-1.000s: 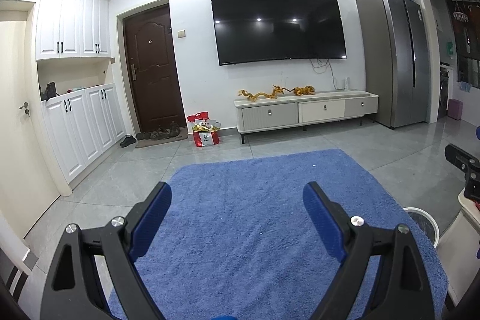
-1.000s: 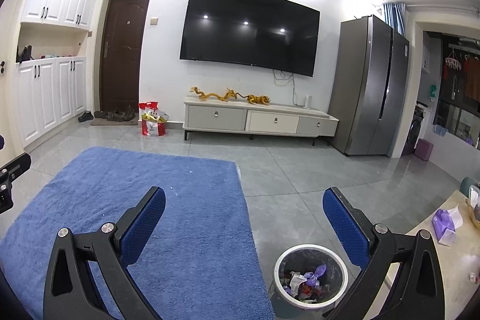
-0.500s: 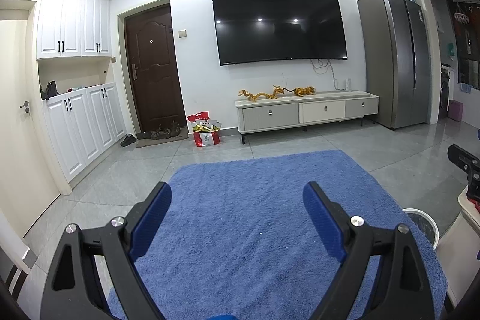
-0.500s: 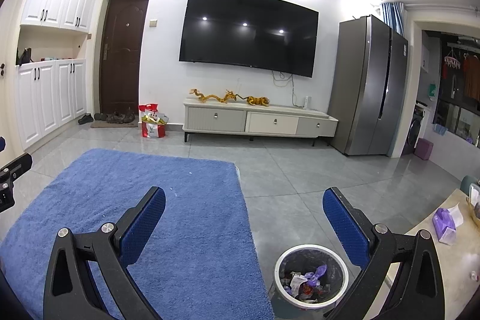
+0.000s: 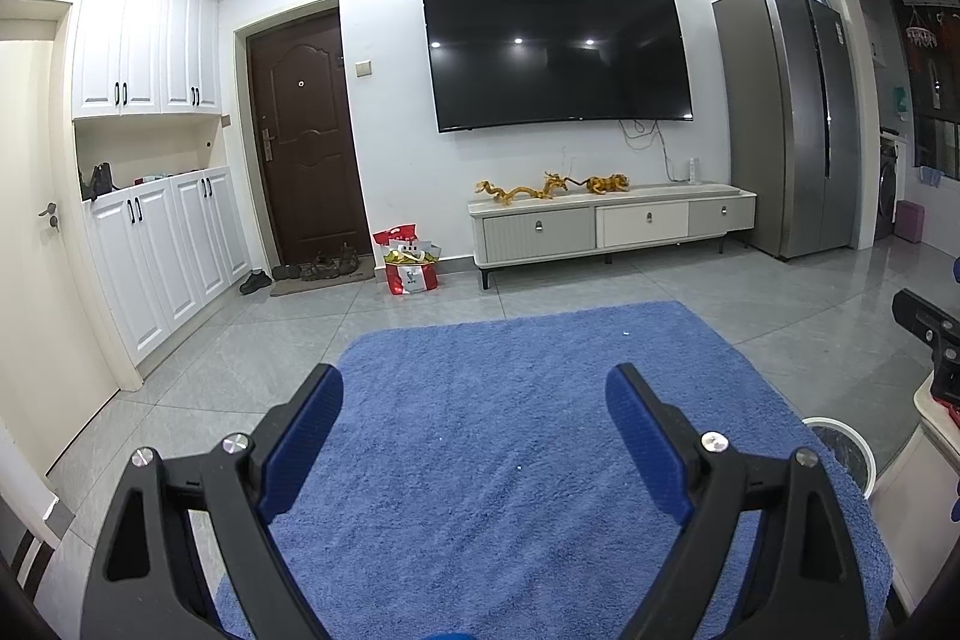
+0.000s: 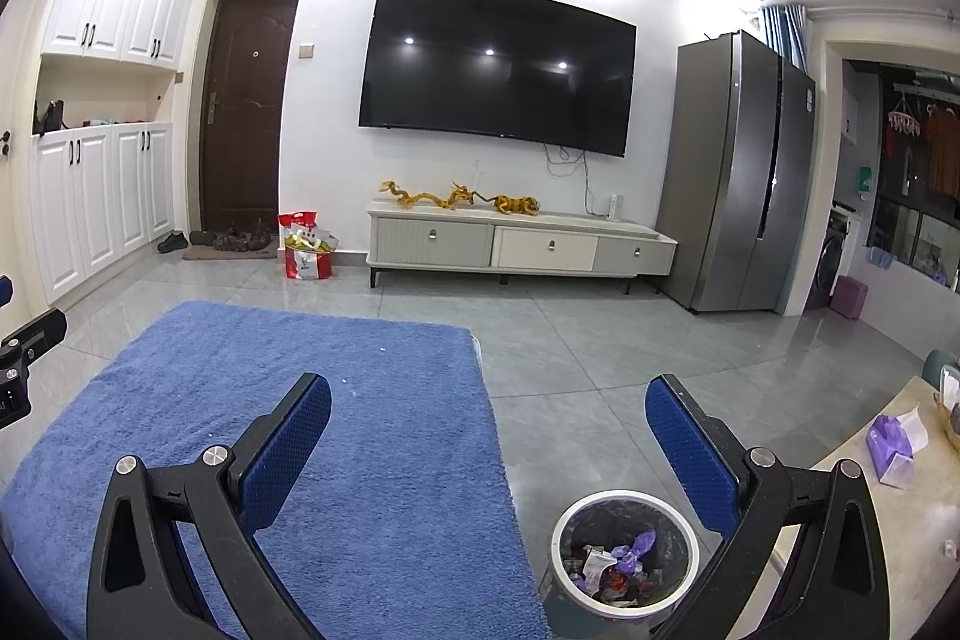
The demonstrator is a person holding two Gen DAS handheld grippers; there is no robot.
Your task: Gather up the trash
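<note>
Both sets of tongs are hanging over the living room floor with nothing in them. The left tongs (image 5: 474, 388) are sitting spread wide above the blue rug (image 5: 510, 430), and the right tongs (image 6: 489, 400) are gaping just as wide, straddling the rug's right edge.

The trash bin (image 6: 624, 550) is sitting on the grey tiles just right of the rug, and the right tongs' right finger is cutting across its rim, so part of it is hidden. Inside it, crumpled wrappers (image 6: 618, 565) are piling up (purple, white and red bits, too scrunched to read anything). In the left view only a sliver of the bin's white rim (image 5: 840, 436) is peeking out at the rug's right side.

Right of the bin, a pale surface (image 6: 900, 520) is getting cut off by the frame edge, with a purple tissue pack (image 6: 894, 445) lying on it and a few other things too cropped to make out.

Beyond the rug, a red and white bag (image 5: 411, 268) is standing by the door (image 5: 306, 142); its print looks like KFC, but it's small. The TV (image 5: 558, 52) is showing only ceiling light reflections. The fridge (image 5: 792, 118) has a label I can't read.
</note>
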